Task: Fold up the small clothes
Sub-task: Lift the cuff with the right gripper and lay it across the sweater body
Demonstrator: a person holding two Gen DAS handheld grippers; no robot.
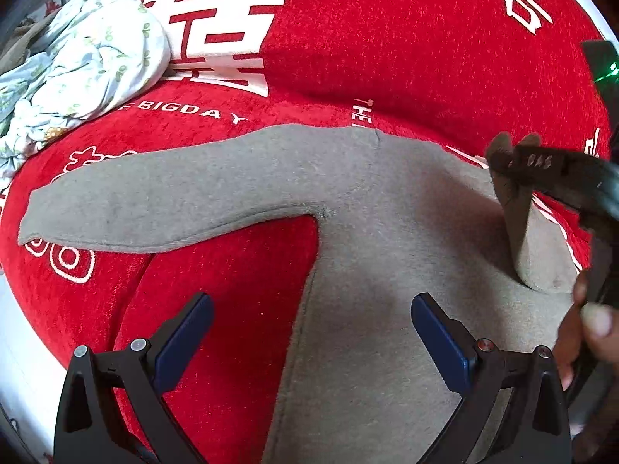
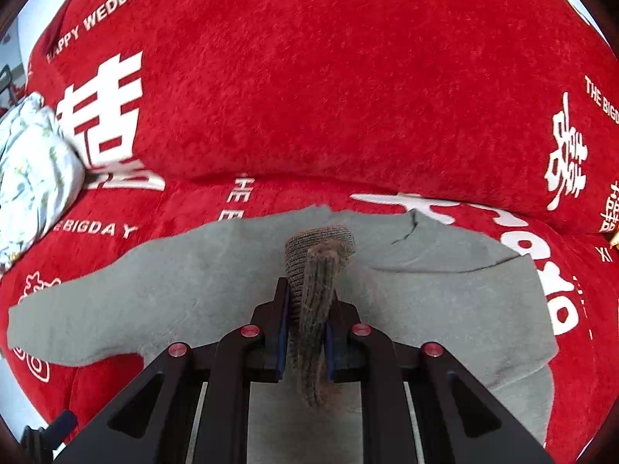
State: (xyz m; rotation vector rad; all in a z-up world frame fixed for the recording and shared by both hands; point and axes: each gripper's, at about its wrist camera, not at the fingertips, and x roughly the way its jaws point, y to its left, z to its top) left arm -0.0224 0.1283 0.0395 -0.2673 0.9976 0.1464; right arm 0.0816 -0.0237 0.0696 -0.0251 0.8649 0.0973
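Note:
A small grey sweater [image 1: 371,208] lies flat on a red sofa seat, its left sleeve [image 1: 154,201] stretched out to the left. My left gripper [image 1: 309,324] hovers open over the sweater's left side edge, nothing between its blue pads. My right gripper [image 2: 306,328] is shut on the ribbed cuff of the right sleeve [image 2: 315,270] and holds it lifted above the sweater's body [image 2: 216,282]. In the left wrist view the right gripper [image 1: 514,147] shows at the right with the sleeve [image 1: 522,232] hanging from it down to the body.
The red sofa cover [image 1: 387,38] has white printed characters and a backrest behind the seat. A crumpled floral cloth [image 1: 89,58] lies at the left end of the seat, also in the right wrist view as a floral cloth [image 2: 31,166]. A person's hand [image 1: 592,328] shows at the right.

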